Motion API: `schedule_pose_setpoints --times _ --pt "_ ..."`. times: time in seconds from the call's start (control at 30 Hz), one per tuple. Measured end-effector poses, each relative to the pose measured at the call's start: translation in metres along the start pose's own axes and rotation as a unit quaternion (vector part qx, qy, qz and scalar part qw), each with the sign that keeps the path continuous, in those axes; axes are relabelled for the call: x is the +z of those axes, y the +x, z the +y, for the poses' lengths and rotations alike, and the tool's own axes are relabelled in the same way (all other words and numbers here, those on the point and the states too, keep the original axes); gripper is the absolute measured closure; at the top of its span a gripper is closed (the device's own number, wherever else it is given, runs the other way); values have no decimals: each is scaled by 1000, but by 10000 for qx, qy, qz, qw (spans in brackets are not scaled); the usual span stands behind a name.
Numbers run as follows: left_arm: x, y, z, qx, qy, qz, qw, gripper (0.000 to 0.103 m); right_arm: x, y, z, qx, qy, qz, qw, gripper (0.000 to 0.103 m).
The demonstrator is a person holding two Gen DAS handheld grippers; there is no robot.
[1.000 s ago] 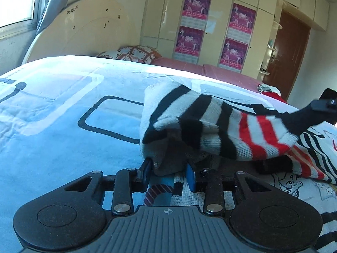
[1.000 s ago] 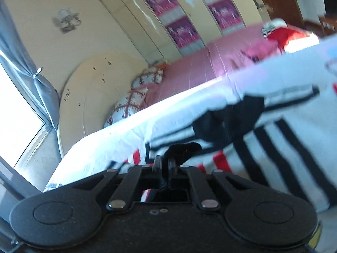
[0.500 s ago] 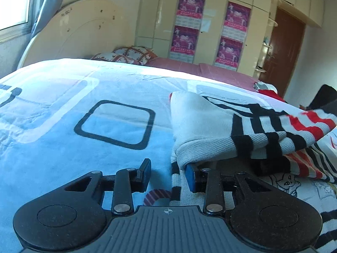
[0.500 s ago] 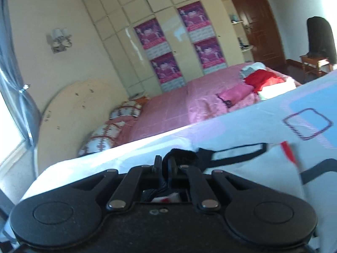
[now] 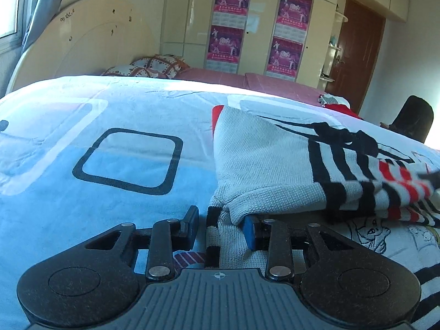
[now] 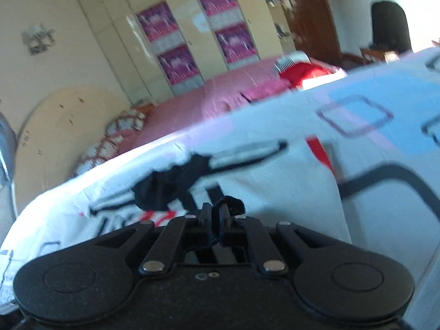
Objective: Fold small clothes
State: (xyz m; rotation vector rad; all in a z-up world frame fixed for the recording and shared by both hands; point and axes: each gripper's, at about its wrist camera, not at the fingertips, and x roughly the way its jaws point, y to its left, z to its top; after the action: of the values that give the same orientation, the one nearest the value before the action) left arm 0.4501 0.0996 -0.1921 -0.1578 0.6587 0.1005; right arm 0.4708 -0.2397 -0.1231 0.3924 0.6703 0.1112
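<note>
In the left wrist view, the sweater (image 5: 264, 165), a knitted white one with black and red stripes, lies on the bed (image 5: 82, 206), on a light blue cover printed with dark rounded squares. One part is folded over the rest of the sweater. The left gripper (image 5: 221, 227) sits at the near edge of the sweater with its fingers (image 5: 189, 224) apart; a striped strip of the knit runs between them, but they do not press on it. Beyond the sweater, a red garment (image 5: 341, 108) lies at the far end of the bed. In the right wrist view, which is blurred, the right gripper (image 6: 216, 216) hangs just above the sweater (image 6: 275, 187), its fingers (image 6: 205, 214) clenched on a black bit of the sweater's fabric. Behind the sweater, a pink blanket (image 6: 192, 110) covers the far part of the bed.
</note>
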Motion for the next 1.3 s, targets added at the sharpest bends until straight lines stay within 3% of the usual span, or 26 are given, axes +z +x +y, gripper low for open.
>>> schedule_pose_setpoints --times 0.07,0.13,0.17,0.3,0.43,0.47,0.5,0.8,1.03,1.1,1.13,1.3 --pt "0 0 1 -19 6 16 10000 68 -8 4 -7 11 106 120 9999 97" --pt "1 1 2 -34 -4 30 10000 68 -12 2 -11 1 282 149 9995 87" --pt "1 1 2 -37 -3 32 10000 68 -12 -2 -14 -28 441 134 9989 75" --pt "1 1 0 -19 26 35 10000 68 -10 3 -34 324 1237 352 9912 64" --pt "1 1 0 -44 6 51 10000 68 -16 23 -37 361 1402 725 9868 72" --pt "2 1 1 -57 5 61 10000 68 -16 24 -35 371 1352 752 9873 80" --pt "2 1 1 -69 9 72 9999 68 -16 23 -35 414 1321 764 9874 96" --pt "4 0 3 -106 9 61 9999 69 -6 -23 -21 507 748 270 9955 97" --pt "7 2 2 -156 241 192 9994 68 -24 5 -31 -25 601 691 9958 96" --pt "10 -5 7 -291 376 262 9985 68 -23 -3 -27 -113 527 537 9971 84" --pt "11 -11 14 -355 358 278 9983 68 -21 -11 -24 -209 435 370 9982 83" --pt "35 -36 28 -543 420 -362 9970 68 -7 -26 -7 -133 -284 -45 9995 86"
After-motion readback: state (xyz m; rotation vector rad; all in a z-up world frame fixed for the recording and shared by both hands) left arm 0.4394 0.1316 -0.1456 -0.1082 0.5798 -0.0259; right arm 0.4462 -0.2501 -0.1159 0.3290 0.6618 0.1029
